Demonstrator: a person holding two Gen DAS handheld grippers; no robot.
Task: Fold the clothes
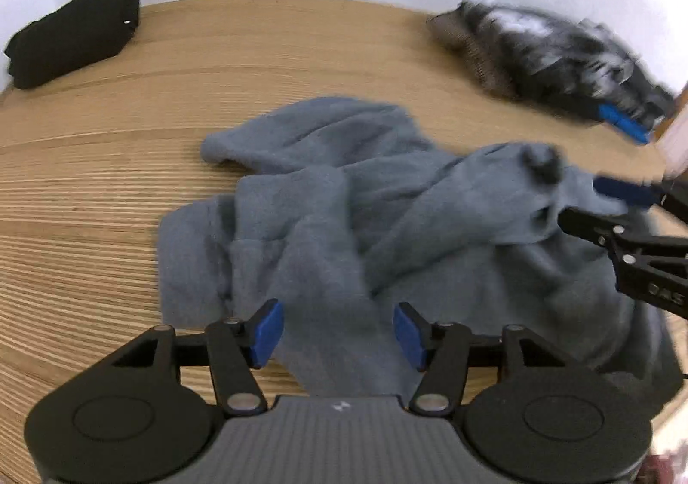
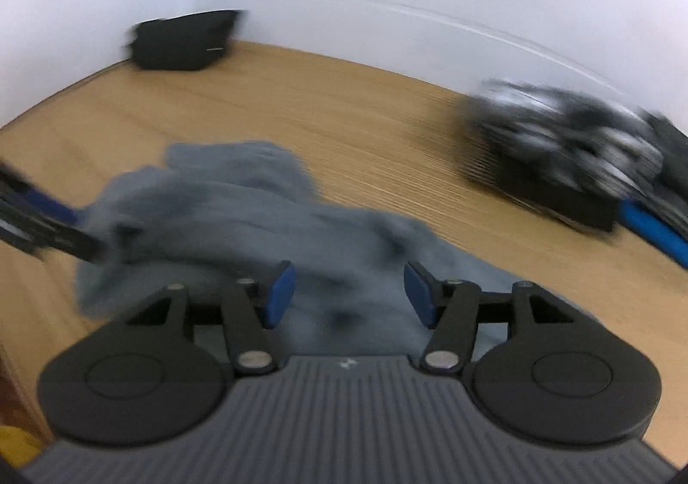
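Left wrist view: the left tongs (image 1: 339, 331) stand apart, blue pads clear of any cloth, poised over the near edge of the crumpled grey garment (image 1: 344, 204), which sprawls mid-table (image 1: 107, 183). Right tongs (image 1: 602, 206) come in from the right, touching the garment's right fold. Far left, a folded black garment (image 1: 73, 37); far right, a blurred dark pile of clothes (image 1: 546, 54).

Right wrist view: right tongs (image 2: 350, 292) gape open, nothing pinched, grey garment (image 2: 223, 209) just beneath. Left tongs (image 2: 47, 222) at the garment's left edge. Black garment (image 2: 185, 39) far left by the wall, pile of clothes (image 2: 567, 157) right.
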